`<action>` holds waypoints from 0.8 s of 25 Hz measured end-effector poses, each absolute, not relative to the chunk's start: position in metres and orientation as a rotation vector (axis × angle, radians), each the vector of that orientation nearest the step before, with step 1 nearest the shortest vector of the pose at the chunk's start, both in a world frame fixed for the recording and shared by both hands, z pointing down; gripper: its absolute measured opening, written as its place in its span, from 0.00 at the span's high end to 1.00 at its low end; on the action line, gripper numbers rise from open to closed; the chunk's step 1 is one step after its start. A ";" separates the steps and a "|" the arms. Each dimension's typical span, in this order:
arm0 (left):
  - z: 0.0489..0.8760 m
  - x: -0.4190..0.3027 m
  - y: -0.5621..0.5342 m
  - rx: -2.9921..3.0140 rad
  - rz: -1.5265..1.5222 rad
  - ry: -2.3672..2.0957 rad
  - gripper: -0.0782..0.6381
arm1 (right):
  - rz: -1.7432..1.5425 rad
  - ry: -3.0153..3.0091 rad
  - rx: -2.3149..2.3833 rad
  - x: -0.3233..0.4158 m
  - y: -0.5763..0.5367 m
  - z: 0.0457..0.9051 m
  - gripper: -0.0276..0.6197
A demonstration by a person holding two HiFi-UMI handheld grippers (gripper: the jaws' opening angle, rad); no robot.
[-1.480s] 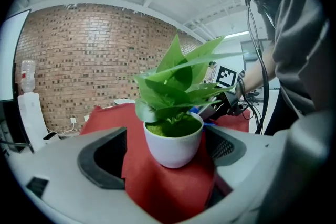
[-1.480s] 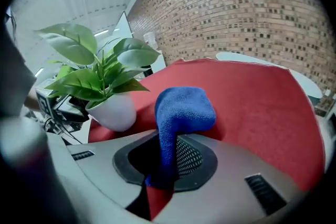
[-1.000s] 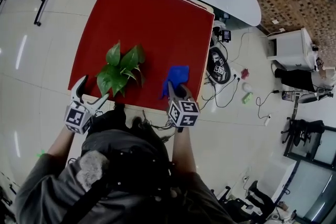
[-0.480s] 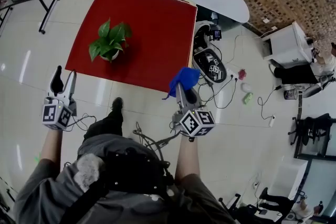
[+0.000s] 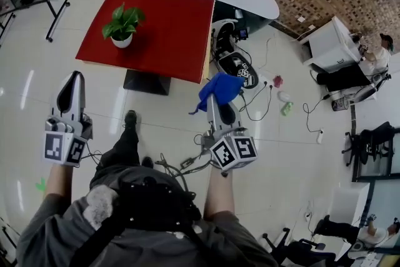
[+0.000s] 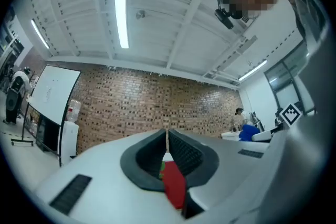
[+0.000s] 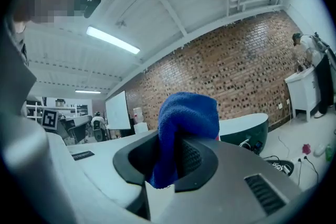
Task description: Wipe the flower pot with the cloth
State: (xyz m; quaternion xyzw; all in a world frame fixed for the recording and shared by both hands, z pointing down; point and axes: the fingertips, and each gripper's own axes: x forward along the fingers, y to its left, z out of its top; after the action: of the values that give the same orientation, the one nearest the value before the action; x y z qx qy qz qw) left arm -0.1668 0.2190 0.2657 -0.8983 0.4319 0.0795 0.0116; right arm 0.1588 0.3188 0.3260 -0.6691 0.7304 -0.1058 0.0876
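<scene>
Evidently wiping isn't under way: the flower pot (image 5: 122, 41) stands apart on the red table (image 5: 178, 28), upper left. The right gripper (image 5: 217, 104) clamps the blue cloth (image 5: 222, 85), seemingly ready for wiping; the left gripper (image 5: 70, 83) has just closed, empty.

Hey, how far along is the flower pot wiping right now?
Done: the blue cloth is picked up, clamped in the right tongs. In hand: nothing at the pot. The left tongs are shut and empty, and both are well back from the red table where the flower pot stands. Left: whether the pot was wiped cannot be told; if not, the cloth must go to it.
</scene>
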 end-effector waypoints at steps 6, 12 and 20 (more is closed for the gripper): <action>0.234 -0.157 0.286 -2.921 0.311 1.122 0.88 | -0.131 2.266 -1.904 0.107 0.374 0.268 0.84; 0.240 -0.141 0.298 -3.037 0.113 1.057 0.88 | -0.019 2.350 -1.903 0.077 0.385 0.244 0.84; 0.244 -0.157 0.311 -3.087 0.024 0.939 0.88 | -0.055 2.354 -1.941 0.036 0.392 0.244 0.84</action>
State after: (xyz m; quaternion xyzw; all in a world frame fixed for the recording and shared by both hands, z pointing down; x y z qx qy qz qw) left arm -0.1569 0.3110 0.2442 -0.9558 0.2908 0.0074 -0.0425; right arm 0.0359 0.3921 0.2438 -0.6355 0.7705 -0.0180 0.0449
